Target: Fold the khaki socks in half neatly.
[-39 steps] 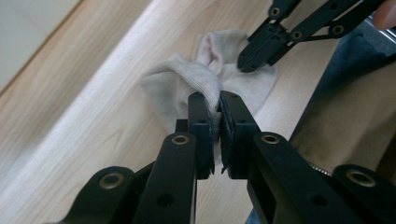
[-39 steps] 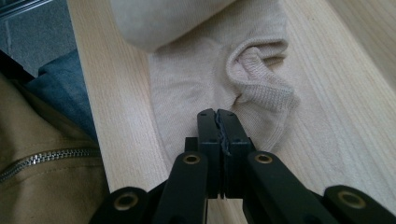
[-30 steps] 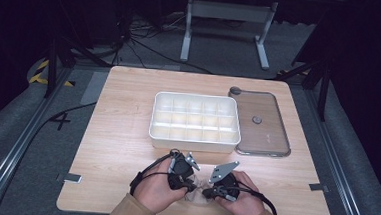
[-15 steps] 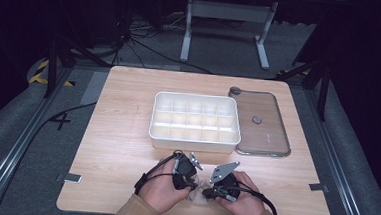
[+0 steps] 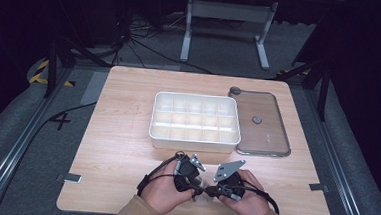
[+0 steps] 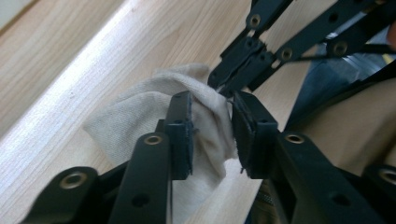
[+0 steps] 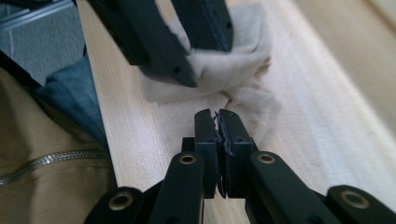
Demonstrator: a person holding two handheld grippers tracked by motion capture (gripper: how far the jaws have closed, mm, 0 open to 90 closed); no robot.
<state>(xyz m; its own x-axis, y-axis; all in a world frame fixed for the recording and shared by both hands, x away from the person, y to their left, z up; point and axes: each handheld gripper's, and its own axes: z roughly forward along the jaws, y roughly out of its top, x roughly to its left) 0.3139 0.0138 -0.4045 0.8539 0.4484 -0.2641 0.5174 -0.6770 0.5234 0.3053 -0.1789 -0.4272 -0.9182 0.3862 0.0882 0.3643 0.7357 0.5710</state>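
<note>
Since a sec ago my left gripper [image 6: 212, 126] jaws have just been opening — cloth [image 6: 140, 116] between them, pads no longer pinching it. Cloth lies bunched on the table [image 5: 116, 148] near edge, well short of the white tray [image 5: 195, 119]. Step, I'd judge: re-grip w/ left on one fold, not the bunch. Right gripper [image 7: 217, 122] is closed, tips at the cloth's edge; can't tell if it pinches any. Both hands low, jaws pointing inward.

cloth [image 6: 140, 116] | off-white, crumpled | near table edge, between gripper jaws
</note>
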